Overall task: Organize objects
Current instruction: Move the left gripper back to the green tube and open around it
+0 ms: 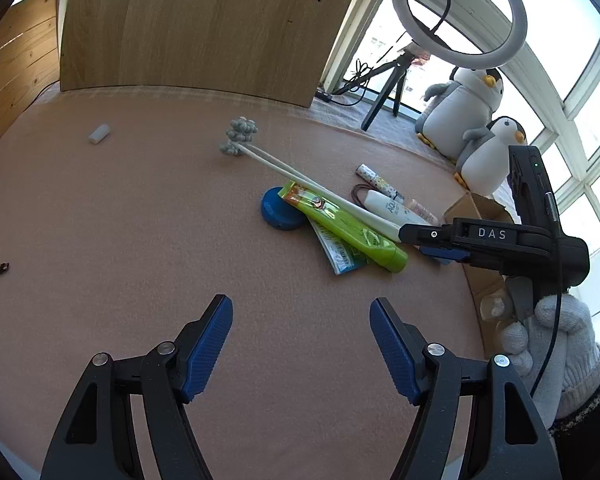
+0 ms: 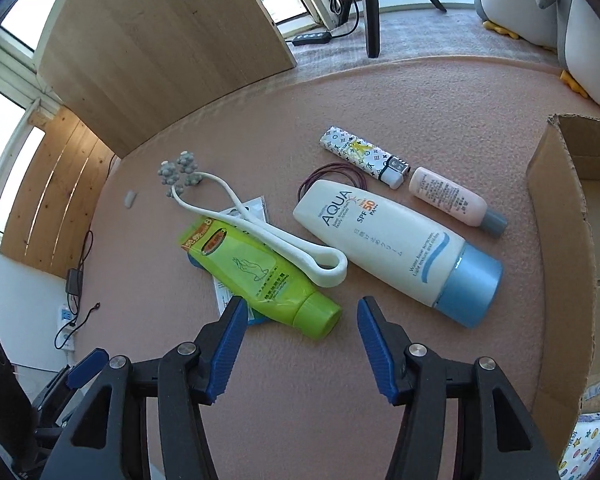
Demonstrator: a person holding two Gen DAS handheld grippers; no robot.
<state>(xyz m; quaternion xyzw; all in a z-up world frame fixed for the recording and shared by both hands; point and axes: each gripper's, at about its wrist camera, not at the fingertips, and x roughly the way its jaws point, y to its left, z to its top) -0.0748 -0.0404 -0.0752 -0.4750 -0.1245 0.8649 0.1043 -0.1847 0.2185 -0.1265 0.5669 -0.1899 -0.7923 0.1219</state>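
A cluster of toiletries lies on the pink mat. A green tube (image 2: 260, 276) rests on a flat sachet (image 2: 236, 300) and a blue disc (image 1: 278, 210). A white roller massager (image 2: 256, 232) with grey balls lies across the green tube. Beside them are a white AQUA sunscreen tube (image 2: 396, 252) with a blue cap, a small pink bottle (image 2: 452, 200), a patterned lighter (image 2: 364, 156) and dark hair ties (image 2: 332, 178). My right gripper (image 2: 300, 316) is open just short of the green tube's cap. My left gripper (image 1: 302, 320) is open over bare mat, nearer than the cluster.
An open cardboard box (image 2: 560, 208) stands at the right edge of the mat. A small white block (image 1: 99, 134) lies far left. A wooden panel (image 1: 188, 24) rises behind the mat. Two plush penguins (image 1: 468, 120) and a ring light (image 1: 458, 12) on a tripod stand beyond. A gloved hand (image 1: 548, 336) holds the right gripper.
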